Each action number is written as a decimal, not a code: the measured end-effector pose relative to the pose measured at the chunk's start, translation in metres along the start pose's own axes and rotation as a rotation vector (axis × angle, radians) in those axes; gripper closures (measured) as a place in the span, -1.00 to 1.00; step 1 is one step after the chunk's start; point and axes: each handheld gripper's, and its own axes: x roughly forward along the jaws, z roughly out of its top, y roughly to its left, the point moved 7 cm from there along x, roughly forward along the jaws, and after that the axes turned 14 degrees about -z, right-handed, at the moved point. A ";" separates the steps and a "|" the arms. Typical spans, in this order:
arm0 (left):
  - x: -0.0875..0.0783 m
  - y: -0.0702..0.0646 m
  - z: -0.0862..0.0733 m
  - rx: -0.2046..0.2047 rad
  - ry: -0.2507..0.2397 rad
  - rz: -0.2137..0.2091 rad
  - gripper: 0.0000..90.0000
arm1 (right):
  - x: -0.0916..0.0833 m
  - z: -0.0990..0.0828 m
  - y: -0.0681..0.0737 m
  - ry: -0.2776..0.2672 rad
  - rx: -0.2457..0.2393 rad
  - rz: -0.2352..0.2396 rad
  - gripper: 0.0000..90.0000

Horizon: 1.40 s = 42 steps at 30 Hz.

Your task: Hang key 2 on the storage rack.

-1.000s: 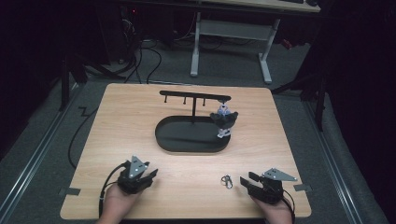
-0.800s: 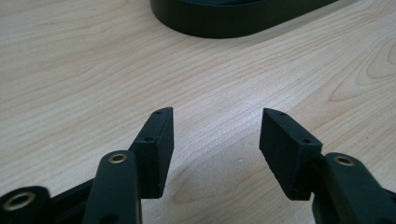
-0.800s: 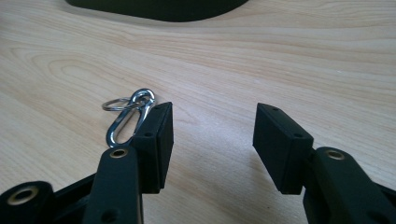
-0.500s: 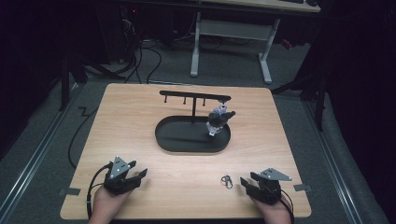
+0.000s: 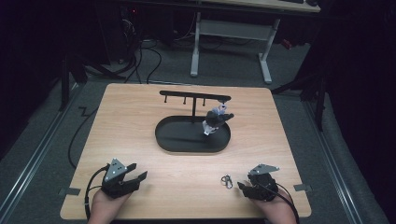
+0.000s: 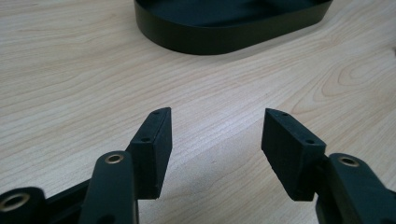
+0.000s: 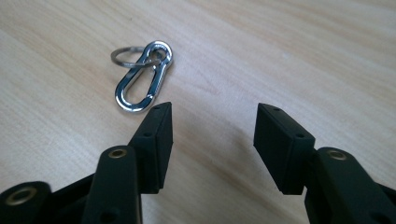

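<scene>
Left gripper (image 5: 135,176): I have just spread its jaws apart; nothing between them.
Right gripper (image 7: 211,122): jaws apart, empty, beside the carabiner keyring (image 7: 142,74).
Keyring: unmoved on the worktop (image 5: 140,121), so I judge pickup pending.

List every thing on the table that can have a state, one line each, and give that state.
Silver metal carabiner with key ring: flat on the wooden table, clasp closed, untouched.
Black oval tray: upright on the table, its T-shaped hook rack standing.
Small grey-and-black figure keychain: hanging from the rack's right end, over the tray.
Left gripper: open, nothing between the jaws.
Right gripper: open, nothing between the jaws, carabiner just ahead to one side.
</scene>
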 end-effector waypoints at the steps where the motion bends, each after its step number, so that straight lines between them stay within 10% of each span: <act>1: 0.000 0.000 0.000 -0.003 0.001 -0.005 -0.03 | 0.000 0.000 0.000 0.024 0.000 0.009 0.06; 22: 0.002 0.001 -0.004 -0.024 0.012 -0.051 -0.03 | -0.005 0.006 0.016 0.324 -0.408 0.059 -0.02; 30: 0.002 0.000 -0.005 -0.017 0.016 -0.059 -0.03 | -0.005 0.015 0.013 0.426 -0.418 0.048 -0.09; 42: 0.003 0.000 -0.005 -0.014 0.020 -0.064 -0.03 | 0.003 0.046 0.028 0.362 -0.463 0.049 -0.01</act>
